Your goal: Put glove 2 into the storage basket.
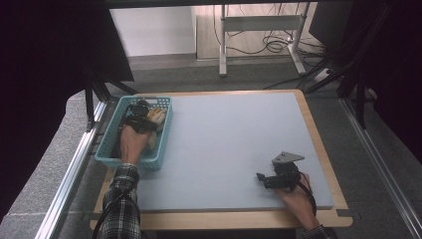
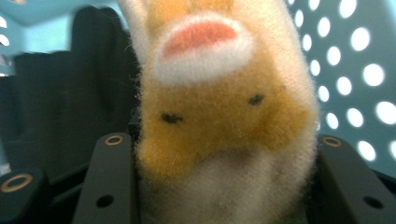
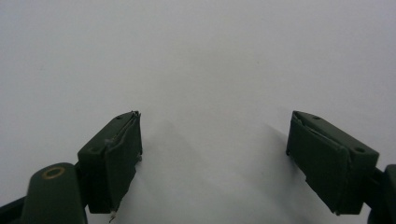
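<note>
— Basket (image 1: 110, 158) check: what is your left tool (image 1: 141, 118) on?

— My left tool is down inside the teal basket at the table's (image 1: 234, 144) left edge, its jaws pressed on both sides of a plush toy (image 2: 219, 116), orange and cream with a pink patch. Something black lies in the basket just beside it; I cannot tell what.

— And the other one?

— My right tool (image 1: 266, 179) sits near the table's right front, well apart from the basket, jaws spread wide over bare grey surface, holding nothing.
</note>
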